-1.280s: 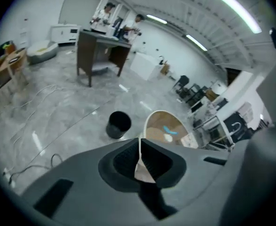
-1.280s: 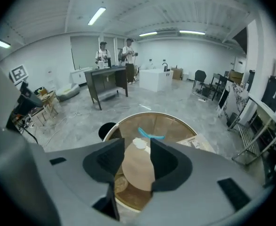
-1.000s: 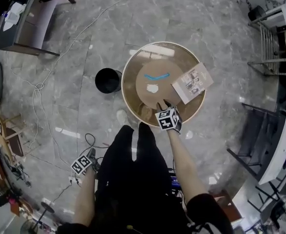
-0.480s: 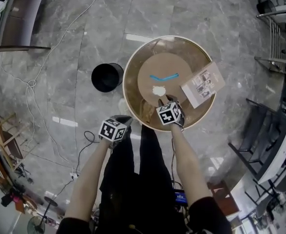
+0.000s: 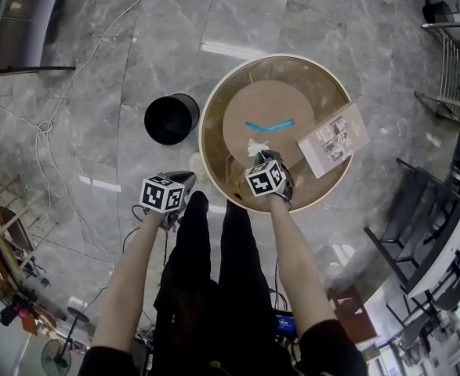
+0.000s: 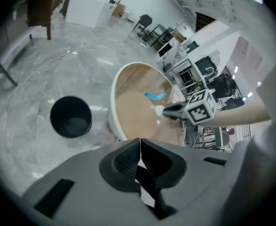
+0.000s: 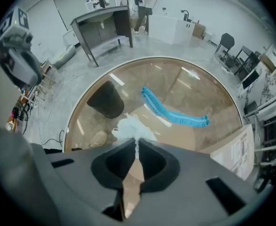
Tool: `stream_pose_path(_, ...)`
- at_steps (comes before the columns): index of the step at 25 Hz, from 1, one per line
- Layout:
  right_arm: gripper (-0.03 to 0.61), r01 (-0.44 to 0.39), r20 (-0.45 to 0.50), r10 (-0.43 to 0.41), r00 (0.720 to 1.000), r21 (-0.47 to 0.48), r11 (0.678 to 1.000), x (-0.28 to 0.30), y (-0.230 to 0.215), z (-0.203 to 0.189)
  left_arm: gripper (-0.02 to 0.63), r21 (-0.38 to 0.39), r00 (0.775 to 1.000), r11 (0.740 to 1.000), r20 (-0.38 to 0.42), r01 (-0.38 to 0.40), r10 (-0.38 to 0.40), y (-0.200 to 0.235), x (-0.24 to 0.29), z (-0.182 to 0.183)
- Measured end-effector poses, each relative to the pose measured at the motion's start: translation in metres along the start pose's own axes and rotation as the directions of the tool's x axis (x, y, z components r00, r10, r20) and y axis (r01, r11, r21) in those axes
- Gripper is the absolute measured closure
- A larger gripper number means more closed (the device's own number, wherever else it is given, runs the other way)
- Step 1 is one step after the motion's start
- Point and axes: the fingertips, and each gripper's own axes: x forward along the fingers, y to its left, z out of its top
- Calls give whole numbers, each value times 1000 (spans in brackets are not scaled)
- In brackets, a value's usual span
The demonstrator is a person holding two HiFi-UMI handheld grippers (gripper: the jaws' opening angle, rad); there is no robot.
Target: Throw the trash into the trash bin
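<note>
Your right gripper (image 7: 137,145) has just been closing, and its jaws are now pinched on the edge of the tissue (image 7: 130,128), down on the near side of the round tabletop (image 5: 324,92). The blue strip (image 5: 269,124) lies a bit past it. Your left gripper (image 6: 139,147) is closed on nothing, out over the floor. The bin (image 5: 172,119) stands just left of the tabletop.

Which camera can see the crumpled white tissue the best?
The right gripper view: the white tissue is big and close, pinched by the right claw, which has just been closing. The head view shows only a small speck. The left gripper view shows it tiny too.
</note>
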Motion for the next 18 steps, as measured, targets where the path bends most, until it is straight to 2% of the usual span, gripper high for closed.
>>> stream_pose_path(4,552,1,75,0,997,-15,1000,-37,10,22,606,-153,994,984,-74,-91,80,38,-36,-82)
stream_pose_path(7,552,-3,133,11,991,-56,998,-61,25,51,606,-262,992,957,-43,-124,116,47,-62,-117)
stream_pose_path(10,552,-26,173,50,984,-139,990,-82,61,84,606,-363,989,925,42,-116,141,48,-85,-128)
stream_pose_path(13,552,-57,215,112,970,-247,967,-103,113,125,606,-418,979,904,133,-87,156,47,-108,-125)
stream_pose_path(18,551,-71,288,223,931,-457,887,-138,201,193,606,-463,953,885,245,-47,179,48,-134,-120)
